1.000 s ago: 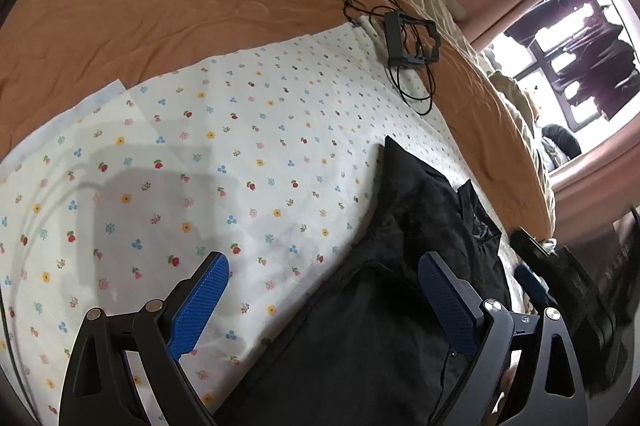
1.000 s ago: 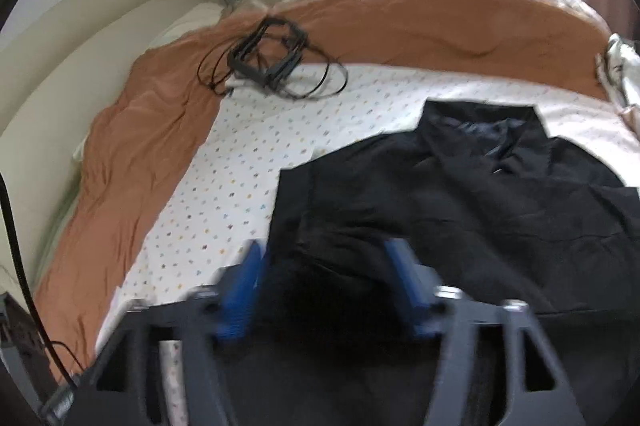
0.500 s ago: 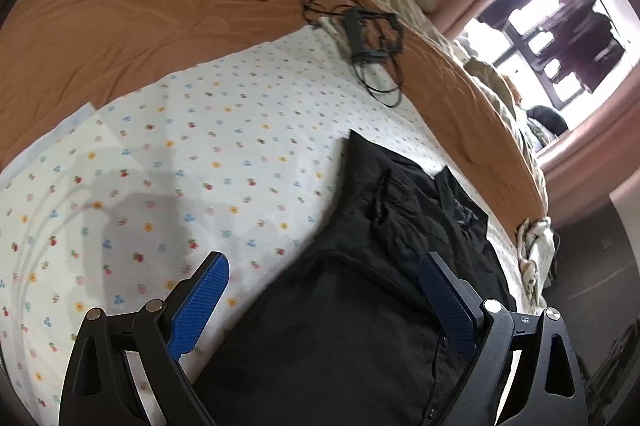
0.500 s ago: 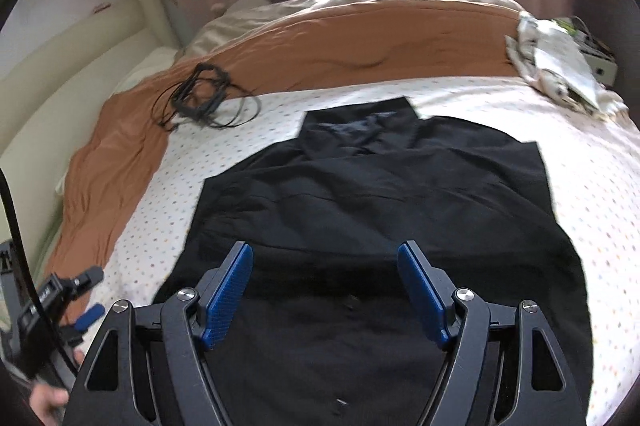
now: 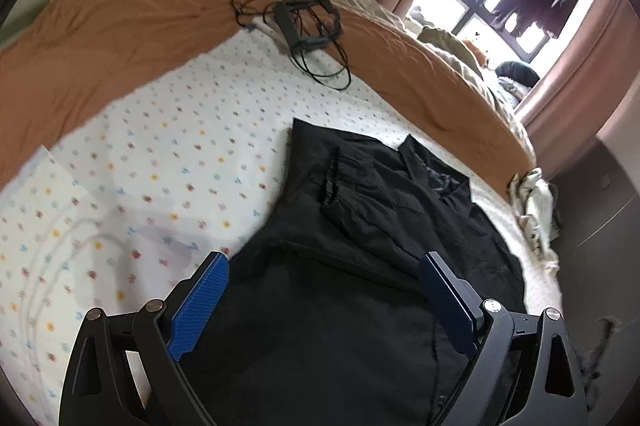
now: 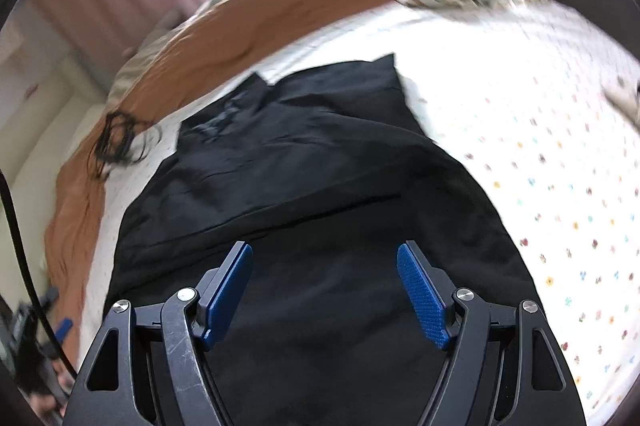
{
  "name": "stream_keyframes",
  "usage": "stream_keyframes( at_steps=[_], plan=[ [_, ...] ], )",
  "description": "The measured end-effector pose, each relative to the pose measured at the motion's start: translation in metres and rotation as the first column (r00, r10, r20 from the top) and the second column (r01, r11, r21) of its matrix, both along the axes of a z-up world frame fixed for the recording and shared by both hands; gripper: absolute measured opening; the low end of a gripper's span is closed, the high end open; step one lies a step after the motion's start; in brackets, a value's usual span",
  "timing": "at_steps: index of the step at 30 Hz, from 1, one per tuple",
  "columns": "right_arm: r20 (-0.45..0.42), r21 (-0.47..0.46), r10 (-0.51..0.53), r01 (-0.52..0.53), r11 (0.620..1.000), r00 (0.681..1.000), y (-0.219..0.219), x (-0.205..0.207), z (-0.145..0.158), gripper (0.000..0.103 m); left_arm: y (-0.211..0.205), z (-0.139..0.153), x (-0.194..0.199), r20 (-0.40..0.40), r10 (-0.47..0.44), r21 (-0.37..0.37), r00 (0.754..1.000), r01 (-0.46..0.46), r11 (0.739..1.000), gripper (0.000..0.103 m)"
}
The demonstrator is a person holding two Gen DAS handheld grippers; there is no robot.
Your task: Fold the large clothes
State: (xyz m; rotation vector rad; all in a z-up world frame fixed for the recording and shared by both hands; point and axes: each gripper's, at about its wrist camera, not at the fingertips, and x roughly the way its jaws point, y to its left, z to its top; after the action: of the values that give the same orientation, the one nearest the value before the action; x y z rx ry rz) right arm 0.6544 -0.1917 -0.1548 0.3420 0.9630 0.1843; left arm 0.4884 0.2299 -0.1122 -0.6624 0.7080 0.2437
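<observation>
You hold two grippers above a bed, and both cameras look down and forward over a black garment (image 5: 360,266) spread on a white sheet (image 5: 160,145) dotted with small coloured flowers.

In the left wrist view, your left gripper (image 5: 322,300) fills the bottom of the frame with its blue pads spread wide and nothing between them. The garment starts right under the jaws at bottom centre and runs away toward the upper right, ending in a collar near the middle right of the frame. Its left edge lies just inside the left pad, with bare sheet beyond it to the left.

In the right wrist view, your right gripper (image 6: 325,292) is also released, with its pads apart and empty, and it hovers over the garment (image 6: 312,185). Here the cloth fills the lower centre and stretches up to a square top edge in the upper middle. Its right edge curves down the right side, well out from the right pad.

So the long axis of the garment runs straight away from both grippers, with the hem end nearest you. Your left gripper sits closer to a side edge than your right one does.

An orange blanket (image 5: 120,25) borders the sheet at the top, with a black frame and tangled cable (image 5: 308,21) lying on it.
</observation>
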Motion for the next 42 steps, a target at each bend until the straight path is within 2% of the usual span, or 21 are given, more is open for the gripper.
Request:
stream_keyframes(
  at_steps=[2, 4, 7, 11, 16, 17, 19, 20, 22, 24, 28, 31, 34, 40, 42],
  plan=[
    [-0.028, 0.025, -0.037, 0.038, 0.999, 0.999, -0.015, 0.007, -0.011, 0.075, 0.003, -0.001, -0.002, 0.012, 0.020, -0.030, 1.000, -0.019, 0.999, 0.096],
    [-0.052, 0.054, -0.060, 0.063, 0.997, 0.997, -0.026, 0.012, -0.021, 0.075, 0.005, -0.001, -0.004, 0.020, 0.033, -0.029, 0.999, -0.033, 0.999, 0.096],
    [-0.073, 0.197, -0.059, 0.072, 0.978, 0.996, -0.040, 0.021, -0.033, 0.075, 0.006, -0.005, -0.004, -0.009, 0.049, -0.006, 0.999, -0.049, 0.999, 0.096],
    [-0.065, 0.292, -0.072, 0.088, 0.952, 0.995, -0.050, 0.035, -0.043, 0.073, 0.005, -0.016, 0.000, -0.040, 0.028, -0.033, 0.999, -0.029, 0.999, 0.087],
    [-0.080, 0.327, -0.120, 0.140, 0.935, 0.990, -0.062, 0.051, -0.058, 0.047, -0.007, -0.016, 0.006, -0.046, -0.015, 0.006, 0.999, 0.015, 1.000, 0.085],
    [-0.082, 0.333, -0.125, 0.146, 0.932, 0.989, -0.064, 0.053, -0.059, 0.043, -0.009, -0.016, 0.008, -0.044, -0.023, 0.009, 0.999, 0.023, 1.000, 0.082],
    [-0.089, 0.344, -0.139, 0.161, 0.925, 0.986, -0.068, 0.057, -0.063, 0.028, -0.011, -0.019, 0.014, -0.034, -0.034, -0.035, 0.999, 0.033, 0.999, 0.074],
    [-0.094, 0.350, -0.146, 0.170, 0.921, 0.985, -0.070, 0.057, -0.065, 0.025, -0.012, -0.021, 0.019, -0.032, -0.047, -0.059, 0.998, 0.045, 0.997, 0.071],
    [-0.097, 0.372, -0.154, 0.180, 0.911, 0.983, -0.077, 0.059, -0.069, 0.017, -0.016, -0.024, 0.031, -0.051, -0.076, -0.055, 0.996, 0.073, 0.996, 0.067],
    [-0.097, 0.392, -0.161, 0.187, 0.901, 0.982, -0.084, 0.061, -0.070, 0.016, -0.021, -0.026, 0.045, -0.079, -0.101, -0.010, 0.992, 0.101, 0.995, 0.066],
    [-0.114, 0.440, -0.175, 0.208, 0.874, 0.978, -0.093, 0.064, -0.076, 0.012, -0.016, -0.027, 0.071, -0.110, -0.109, 0.033, 0.988, 0.113, 0.993, 0.066],
    [-0.116, 0.444, -0.180, 0.214, 0.870, 0.977, -0.090, 0.066, -0.077, 0.011, -0.013, -0.027, 0.088, -0.131, -0.104, 0.053, 0.986, 0.112, 0.992, 0.066],
    [-0.120, 0.445, -0.182, 0.217, 0.869, 0.976, -0.089, 0.066, -0.077, 0.011, -0.016, -0.029, 0.109, -0.144, -0.138, 0.081, 0.980, 0.151, 0.985, 0.066],
    [-0.124, 0.450, -0.182, 0.219, 0.866, 0.975, -0.090, 0.066, -0.077, 0.011, -0.023, -0.062, 0.146, -0.276, -0.167, 0.086, 0.947, 0.198, 0.976, 0.065],
    [-0.124, 0.451, -0.182, 0.219, 0.866, 0.975, -0.090, 0.066, -0.077, 0.011, -0.025, -0.069, 0.149, -0.313, -0.149, 0.111, 0.938, 0.192, 0.975, 0.059]
  ],
)
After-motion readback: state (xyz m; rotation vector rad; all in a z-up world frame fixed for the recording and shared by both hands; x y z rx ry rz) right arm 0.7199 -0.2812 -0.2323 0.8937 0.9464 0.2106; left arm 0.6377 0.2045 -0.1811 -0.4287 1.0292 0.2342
